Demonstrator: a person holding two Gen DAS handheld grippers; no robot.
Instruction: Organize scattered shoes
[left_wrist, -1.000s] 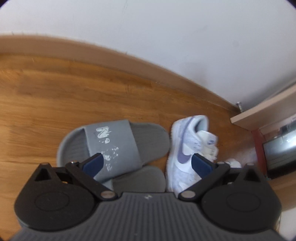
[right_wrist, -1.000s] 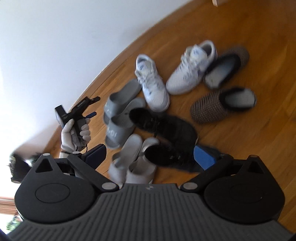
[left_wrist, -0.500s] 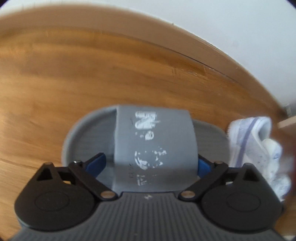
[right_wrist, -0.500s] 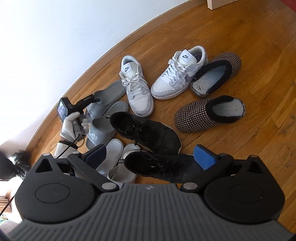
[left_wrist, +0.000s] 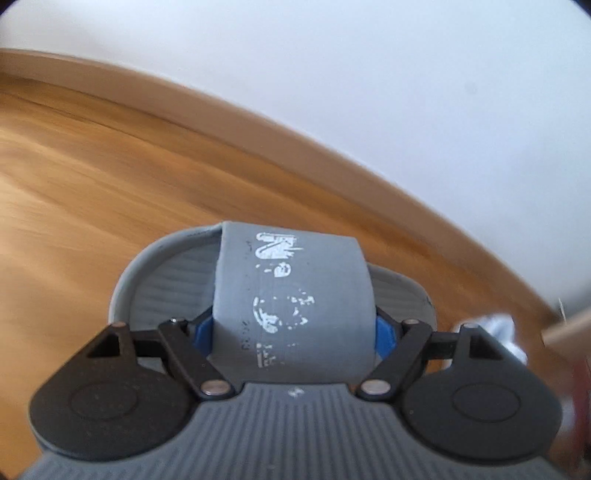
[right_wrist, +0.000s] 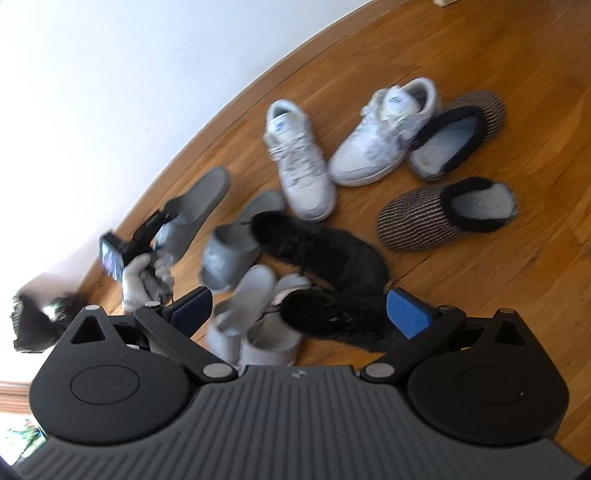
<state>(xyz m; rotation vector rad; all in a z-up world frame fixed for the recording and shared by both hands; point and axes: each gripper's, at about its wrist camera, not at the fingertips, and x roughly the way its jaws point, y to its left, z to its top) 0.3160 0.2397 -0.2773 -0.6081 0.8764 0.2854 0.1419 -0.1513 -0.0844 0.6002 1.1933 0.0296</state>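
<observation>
The left claw (left_wrist: 293, 328) is clamped on the strap of a grey slide sandal (left_wrist: 288, 295), its blue pads pressed against both sides of the strap, with the sandal held near the wooden baseboard (left_wrist: 258, 125) and white wall (left_wrist: 369, 74). The right claw (right_wrist: 297, 314) stands wide with nothing between its pads, above the pile on the wooden floor (right_wrist: 517, 277): two white sneakers (right_wrist: 303, 170), two striped slippers (right_wrist: 443, 218), two black sneakers (right_wrist: 325, 254), a second grey slide (right_wrist: 229, 254) and a pale pair of slides (right_wrist: 255, 321). In the right wrist view a gloved hand (right_wrist: 138, 282) grips the left tool beside the held sandal.
</observation>
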